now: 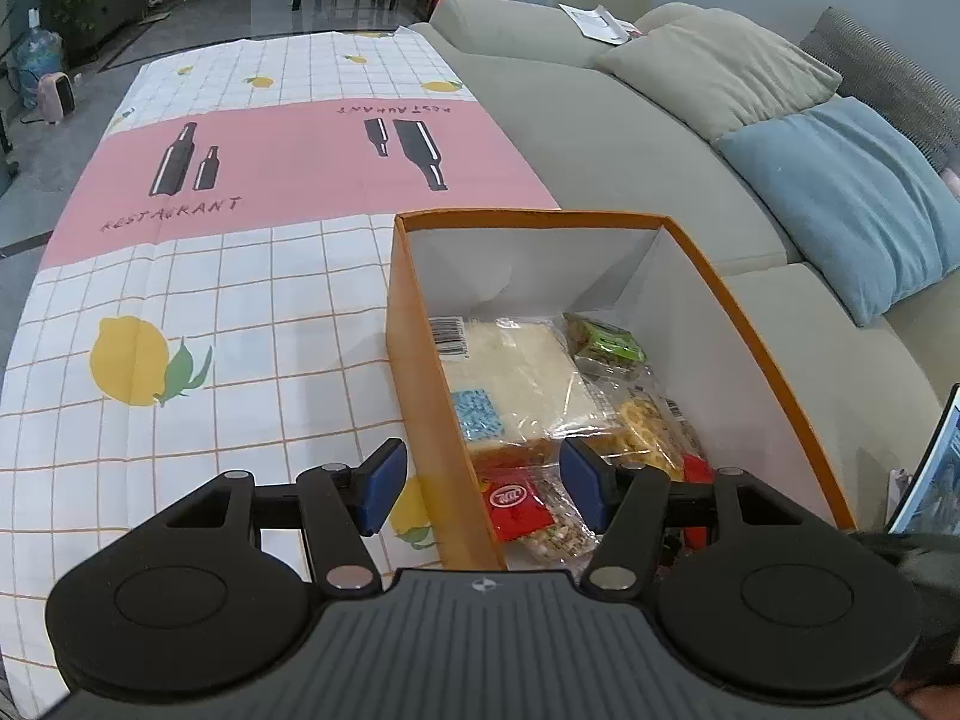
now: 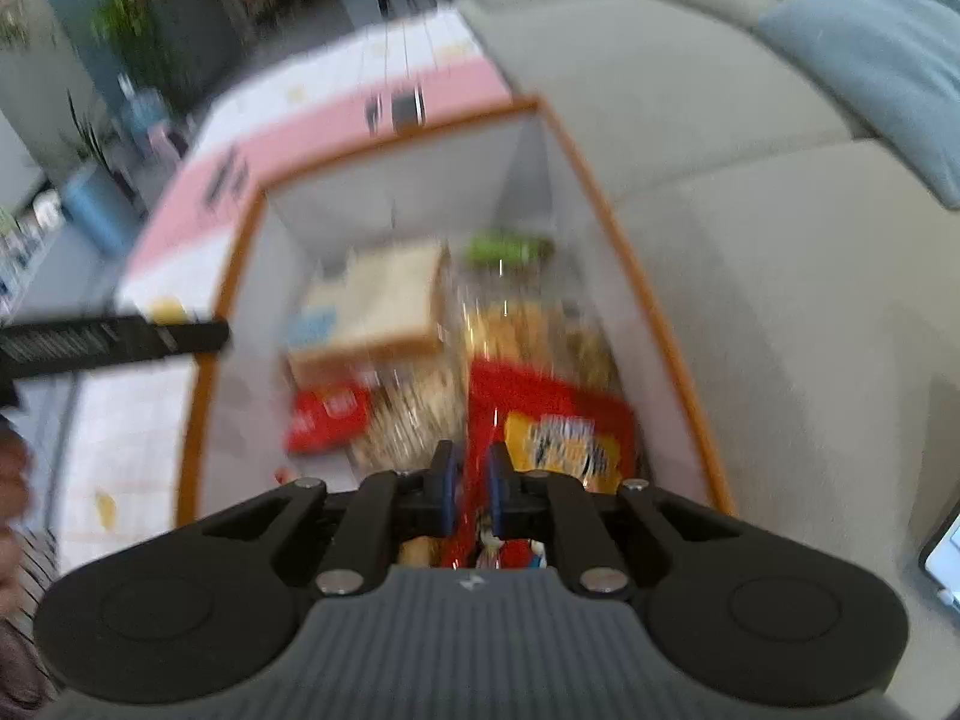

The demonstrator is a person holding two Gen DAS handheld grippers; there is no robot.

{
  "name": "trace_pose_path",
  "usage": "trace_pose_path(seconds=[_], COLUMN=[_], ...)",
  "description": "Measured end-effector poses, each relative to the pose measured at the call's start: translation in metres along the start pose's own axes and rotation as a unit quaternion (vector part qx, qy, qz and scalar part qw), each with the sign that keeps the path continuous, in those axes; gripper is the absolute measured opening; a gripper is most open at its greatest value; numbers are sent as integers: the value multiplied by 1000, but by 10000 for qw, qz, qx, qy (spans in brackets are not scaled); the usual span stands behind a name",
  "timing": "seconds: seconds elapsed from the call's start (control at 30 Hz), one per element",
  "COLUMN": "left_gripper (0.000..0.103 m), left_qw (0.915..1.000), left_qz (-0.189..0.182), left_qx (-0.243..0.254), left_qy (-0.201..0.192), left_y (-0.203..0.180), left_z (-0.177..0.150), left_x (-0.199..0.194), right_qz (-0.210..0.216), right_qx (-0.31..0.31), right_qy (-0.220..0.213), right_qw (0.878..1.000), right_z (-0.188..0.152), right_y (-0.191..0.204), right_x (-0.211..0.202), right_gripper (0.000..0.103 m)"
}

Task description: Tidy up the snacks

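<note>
An orange box (image 1: pixel 528 217) with white inner walls stands at the right edge of the table and holds several snack packs. Among them are a wrapped bread loaf (image 1: pixel 516 372), a green packet (image 1: pixel 606 342), a bag of yellow rings (image 1: pixel 645 426) and a small red packet (image 1: pixel 516 501). My left gripper (image 1: pixel 483 489) is open and straddles the box's left wall, one blue pad outside and one inside, neither touching it. In the blurred right wrist view, my right gripper (image 2: pixel 474 489) is over the near end of the box (image 2: pixel 396 135). It is shut on the edge of a red snack bag (image 2: pixel 540 414) with a yellow print.
A checked tablecloth (image 1: pixel 240 276) with lemons and a pink band covers the table left of the box. A beige sofa (image 1: pixel 600 138) with a blue cushion (image 1: pixel 840 198) runs along the right. A printed flat item (image 1: pixel 930 468) lies on the sofa near the box.
</note>
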State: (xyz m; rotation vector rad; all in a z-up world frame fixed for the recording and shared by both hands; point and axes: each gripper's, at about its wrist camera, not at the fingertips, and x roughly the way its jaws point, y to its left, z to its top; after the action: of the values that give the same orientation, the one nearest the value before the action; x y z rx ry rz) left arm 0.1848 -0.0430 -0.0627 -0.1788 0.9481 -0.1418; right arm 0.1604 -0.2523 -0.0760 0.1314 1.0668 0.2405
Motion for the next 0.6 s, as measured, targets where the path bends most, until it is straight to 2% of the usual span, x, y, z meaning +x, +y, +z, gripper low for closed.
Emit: trace_pose_path(seconds=[0.17, 0.37, 0.6], left_gripper=[69, 69, 69], left_qw=[10000, 10000, 10000], left_qz=[3, -16, 40], left_qx=[-8, -31, 67], left_qy=[73, 77, 4], left_y=[2, 2, -4], left_z=[-1, -1, -1], left_x=[3, 2, -7], right_qz=[-677, -905, -807], right_qx=[-430, -609, -461], right_qy=[422, 476, 429], right_qw=[9959, 9929, 9947], right_z=[-4, -1, -1], right_y=[10, 15, 9], right_x=[24, 32, 29], right_gripper=[6, 5, 5])
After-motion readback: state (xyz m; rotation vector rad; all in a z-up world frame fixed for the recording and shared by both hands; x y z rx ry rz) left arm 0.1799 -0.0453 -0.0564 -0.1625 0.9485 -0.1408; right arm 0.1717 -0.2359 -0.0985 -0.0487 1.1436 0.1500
